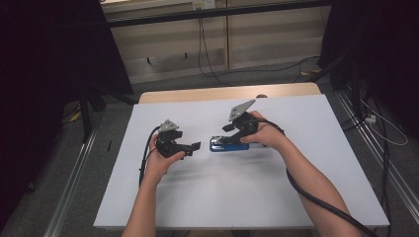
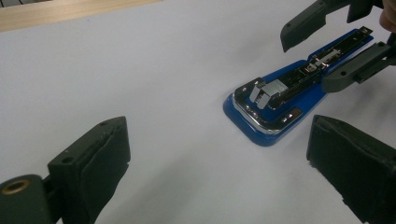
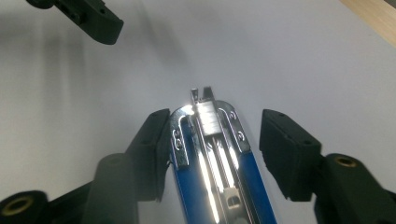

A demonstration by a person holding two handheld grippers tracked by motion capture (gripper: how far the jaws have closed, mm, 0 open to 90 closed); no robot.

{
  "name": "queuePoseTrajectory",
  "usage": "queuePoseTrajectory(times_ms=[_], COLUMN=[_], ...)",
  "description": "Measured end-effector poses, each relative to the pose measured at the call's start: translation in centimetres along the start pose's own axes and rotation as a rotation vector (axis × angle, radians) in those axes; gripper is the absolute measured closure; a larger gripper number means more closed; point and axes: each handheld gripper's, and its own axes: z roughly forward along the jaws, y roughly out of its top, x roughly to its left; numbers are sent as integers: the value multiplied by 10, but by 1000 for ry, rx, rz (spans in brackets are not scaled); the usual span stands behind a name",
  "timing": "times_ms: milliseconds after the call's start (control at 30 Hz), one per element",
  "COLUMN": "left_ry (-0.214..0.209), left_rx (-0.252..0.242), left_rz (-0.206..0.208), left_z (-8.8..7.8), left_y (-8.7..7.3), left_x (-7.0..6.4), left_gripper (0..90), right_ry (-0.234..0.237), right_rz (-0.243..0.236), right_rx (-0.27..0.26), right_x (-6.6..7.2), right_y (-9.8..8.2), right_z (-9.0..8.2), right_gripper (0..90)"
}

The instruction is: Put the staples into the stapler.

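We see a blue stapler [image 1: 228, 144] lying flat on the white table [image 1: 306, 197], metal channel up. Right gripper [image 3: 212, 154] straddles it: jaws spread wide, one on each side of the stapler's chrome front end, left jaw just beside the rim, right jaw apart from it; contact we cannot tell. Left gripper [image 2: 219, 163] sits off to the side, jaws wide apart and empty, stapler's rounded end ahead of it, nearer its right jaw.
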Motion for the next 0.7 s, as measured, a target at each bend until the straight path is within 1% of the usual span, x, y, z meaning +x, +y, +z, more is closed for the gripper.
queuePoseTrajectory(times_ms=[33,100,167,200,233,300,433,467,533,700], left_ry=[-1,-1,-2,-2,-3,-2,-2,-1,-2,-1], left_rx=[0,-4,-8,-3,-5,-6,-8,-8,-9,-11], left_rz=[1,0,-5,1,-3,-2,-3,4,2,-1], left_z=[0,1,1,0,0,0,0,-1,-1,-1], left_y=[0,0,0,0,0,1,1,1,1,1], left_x=[0,0,-1,0,-1,-1,-1,0,-1,-1], left_gripper=[63,63,63,63,63,63,63,63,63,63], right_ry=[-5,-33,-45,-58,-71,-81,-106,-111,-124,-152], right_rz=[10,19,55,59,65,84,102,104,113,139], right_rx=[-1,-4,-14,-12,-12,-18,-18,-19,-17,-28], right_x=[1,2,3,3,4,5,7,7,8,10], right_y=[-1,-3,-5,-6,-7,-8,-10,-11,-13,-19], right_z=[-2,-7,-11,-13,-15,-19,-25,-27,-30,-39], right_gripper=[404,346,329,308,287,275,218,213,192,170])
